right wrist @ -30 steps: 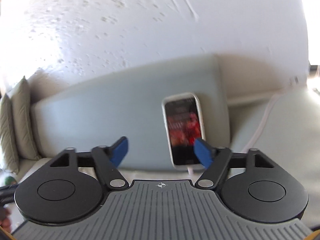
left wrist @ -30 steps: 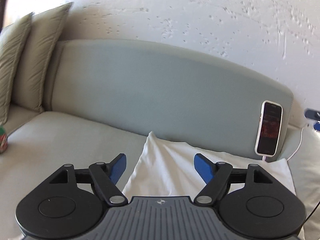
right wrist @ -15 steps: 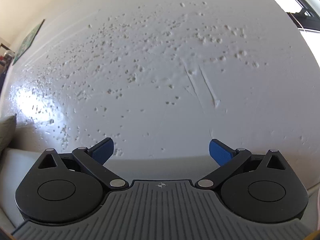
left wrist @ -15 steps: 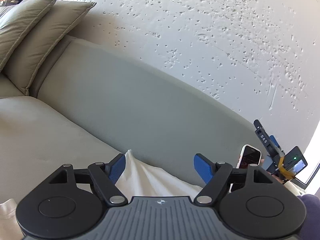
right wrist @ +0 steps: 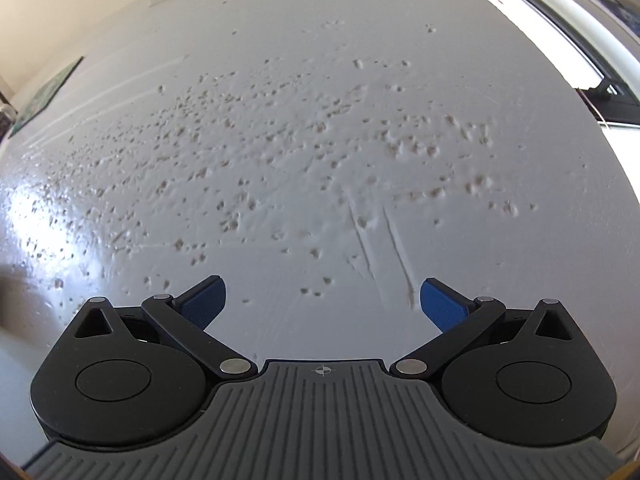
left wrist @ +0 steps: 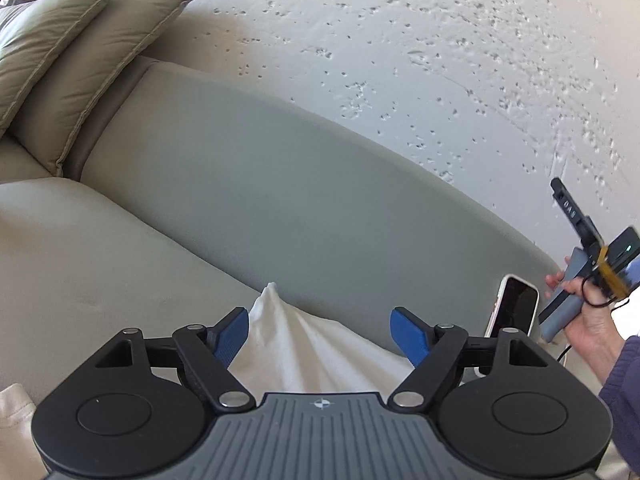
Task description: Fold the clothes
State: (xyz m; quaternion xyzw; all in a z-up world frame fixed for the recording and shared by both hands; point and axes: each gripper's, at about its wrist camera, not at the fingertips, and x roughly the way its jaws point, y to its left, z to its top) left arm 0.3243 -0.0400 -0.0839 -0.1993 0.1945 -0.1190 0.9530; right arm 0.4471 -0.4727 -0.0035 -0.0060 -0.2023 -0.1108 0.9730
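In the left wrist view, two olive cushions [left wrist: 68, 60] lean at the far left end of a sofa [left wrist: 100, 248], whose grey-green backrest [left wrist: 280, 184] runs across under a pitted white wall [left wrist: 400, 40]. At the lower left edge a cream bit of cloth [left wrist: 14, 412] shows on the seat. The left gripper [left wrist: 320, 334] hangs above the seat with its blue fingers [left wrist: 230, 334] spread wide and nothing between them. Seen through that gap, a white garment [left wrist: 304, 348] lies on the seat, one corner of it rising to a point against the foot of the backrest. To the right a phone [left wrist: 514, 312] with a dark screen leans upright on the backrest, a thin cable [left wrist: 564, 354] beside its foot. At the far right a hand [left wrist: 588, 320] in a blue-purple sleeve [left wrist: 624, 392] grips the handle of the right gripper [left wrist: 576, 220], which is raised and well away from the garment.

In the right wrist view, the right gripper [right wrist: 322, 300] points at the wall [right wrist: 300, 140], its blue fingers [right wrist: 442, 304] set wide apart and empty. A picture [right wrist: 44, 96] hangs at the left edge; a window frame [right wrist: 592, 76] shows top right
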